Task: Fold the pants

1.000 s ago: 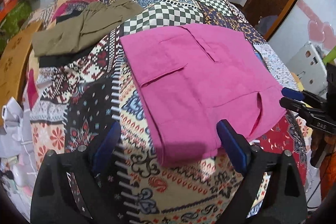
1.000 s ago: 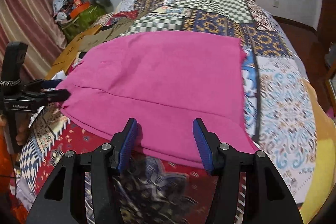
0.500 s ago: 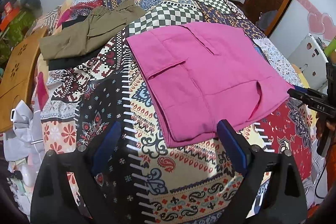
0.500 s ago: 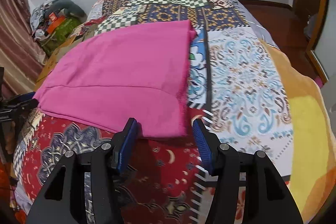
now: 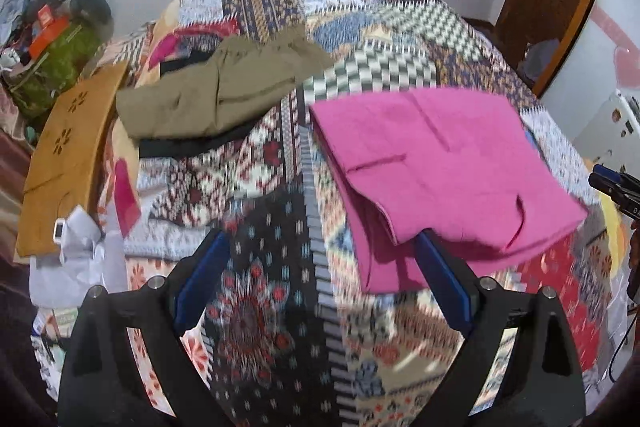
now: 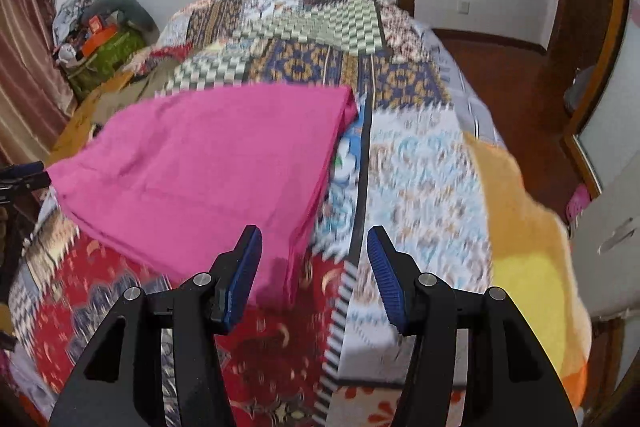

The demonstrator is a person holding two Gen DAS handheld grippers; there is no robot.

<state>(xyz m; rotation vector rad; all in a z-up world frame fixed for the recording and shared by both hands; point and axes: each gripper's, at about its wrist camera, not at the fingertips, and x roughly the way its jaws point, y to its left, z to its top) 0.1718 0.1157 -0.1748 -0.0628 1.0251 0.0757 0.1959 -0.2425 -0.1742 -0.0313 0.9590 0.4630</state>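
Two hand-held grippers hang over a bed (image 5: 280, 227) spread with a busy patchwork quilt, and the folded pink pants (image 5: 440, 163) lie flat on that quilt between them. In the left wrist view the left hand-held gripper (image 5: 320, 279) has its blue-padded fingers spread wide, with nothing pinched; the near corner of the pants lies just beyond its right finger (image 5: 440, 283), whose tip overlaps the cloth's edge in the picture, though motion blur makes it hard to say whether pad and fabric touch. The rest of the pants spreads away up and to the right of that gripper, a pocket slit and seams showing on top. In the right wrist view the right hand-held gripper (image 6: 314, 275) also stands open and empty: its left finger (image 6: 244, 275) sits over the near right corner of the pants (image 6: 208, 167), while its right finger is over bare quilt, so the garment lies mostly ahead and to the left. Each gripper's tip shows at the edge of the other's view, at opposite sides of the pants. Farther up the bed, well apart from the pink pants, olive-green trousers (image 5: 216, 95) lie on top of a dark garment (image 5: 188, 147). A wooden board (image 5: 64, 155) leans beside the bed at the left.
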